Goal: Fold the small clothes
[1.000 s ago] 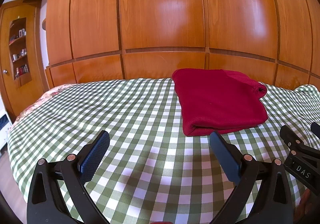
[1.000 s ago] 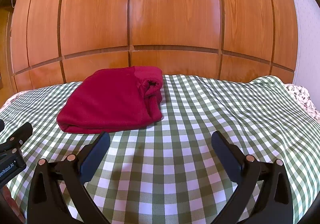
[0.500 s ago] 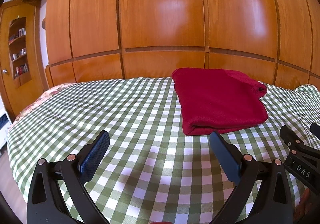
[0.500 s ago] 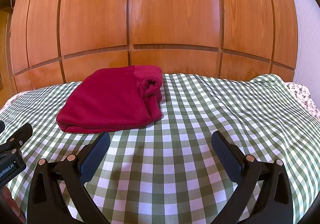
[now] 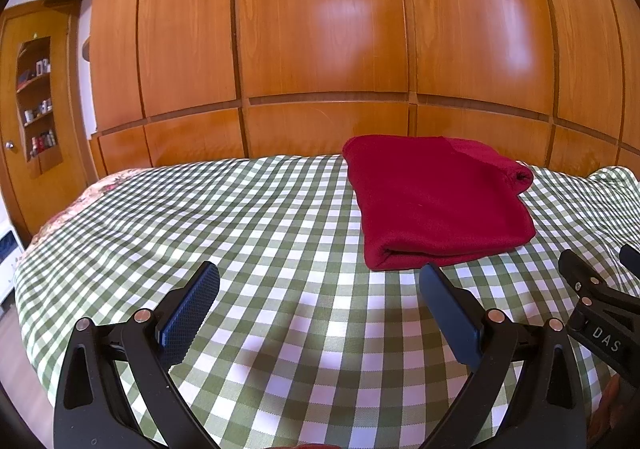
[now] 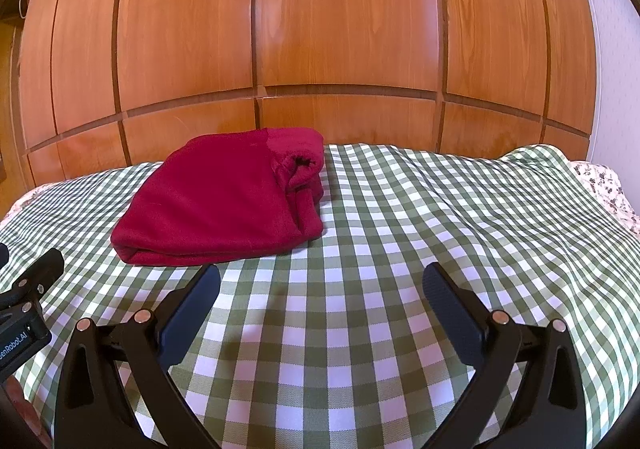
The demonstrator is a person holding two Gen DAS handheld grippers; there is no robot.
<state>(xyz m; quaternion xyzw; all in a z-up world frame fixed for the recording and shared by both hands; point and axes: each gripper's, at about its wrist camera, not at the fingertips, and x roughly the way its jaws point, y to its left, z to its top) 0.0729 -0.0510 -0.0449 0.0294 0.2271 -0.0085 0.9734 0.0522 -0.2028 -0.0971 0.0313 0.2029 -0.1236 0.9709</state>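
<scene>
Red garment (image 5: pixel 438 205), folded into a thick rectangular bundle, lies flat on the bed's green-and-white checked cover (image 5: pixel 256 233), towards the far side near the wooden wardrobe panels (image 5: pixel 320 49). From the right wrist view the same garment (image 6: pixel 224 205) shows a rolled opening at its far right corner and a doubled fold along the near edge. Left claw (image 5: pixel 320 285) hangs above the cover, released, jaws spread wide with nothing between them; its right finger (image 5: pixel 448 309) sits just short of the garment's near edge, apart from it. Right claw (image 6: pixel 320 285) is likewise released and empty, its left finger (image 6: pixel 192 309) just before the garment's near edge, not touching. Each claw catches the other's frame at the picture's border: the right one (image 5: pixel 600 309) at the left view's right side, the left one (image 6: pixel 24 309) at the right view's left side. Far left, a door with a recessed shelf (image 5: pixel 36 105) holds small bottles. A floral bedspread (image 6: pixel 600 189) peeks out beyond the checked cover on the right.
</scene>
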